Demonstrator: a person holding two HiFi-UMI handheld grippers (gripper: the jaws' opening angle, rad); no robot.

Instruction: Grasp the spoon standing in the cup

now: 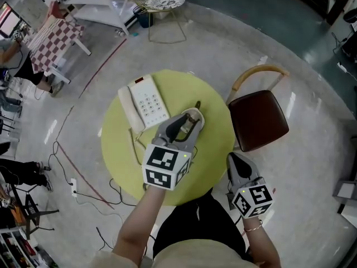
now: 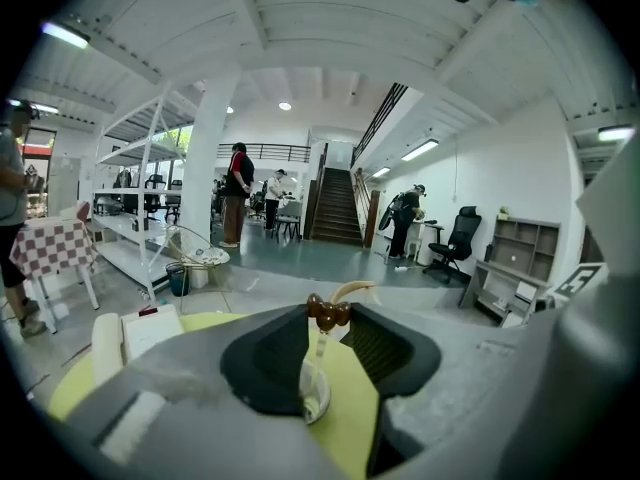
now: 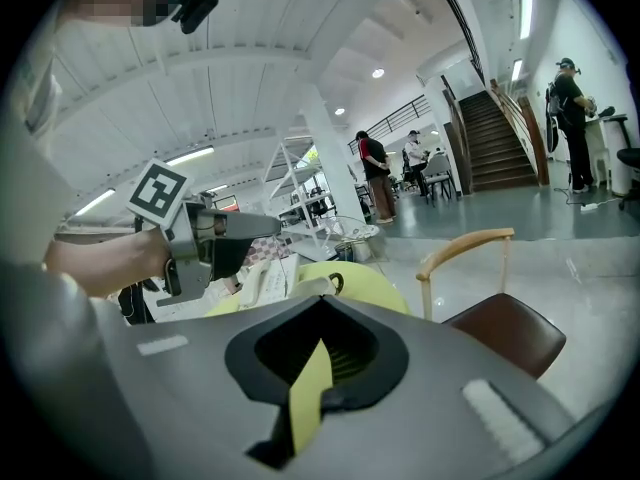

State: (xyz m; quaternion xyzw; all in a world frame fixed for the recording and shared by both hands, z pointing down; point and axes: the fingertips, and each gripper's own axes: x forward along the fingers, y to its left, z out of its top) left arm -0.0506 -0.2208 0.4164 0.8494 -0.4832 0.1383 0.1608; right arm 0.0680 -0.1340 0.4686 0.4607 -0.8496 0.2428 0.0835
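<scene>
My left gripper is over the yellow table, fingers spread around the brown-topped spoon, no pinch yet: lined up to close. My right gripper has fingers apart, empty, parked at the edge, out of the way.

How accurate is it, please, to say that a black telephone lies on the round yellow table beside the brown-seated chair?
Not quite: the telephone is white, not black, as the head view shows. It does lie on the round yellow table, beside the brown-seated chair.
</scene>
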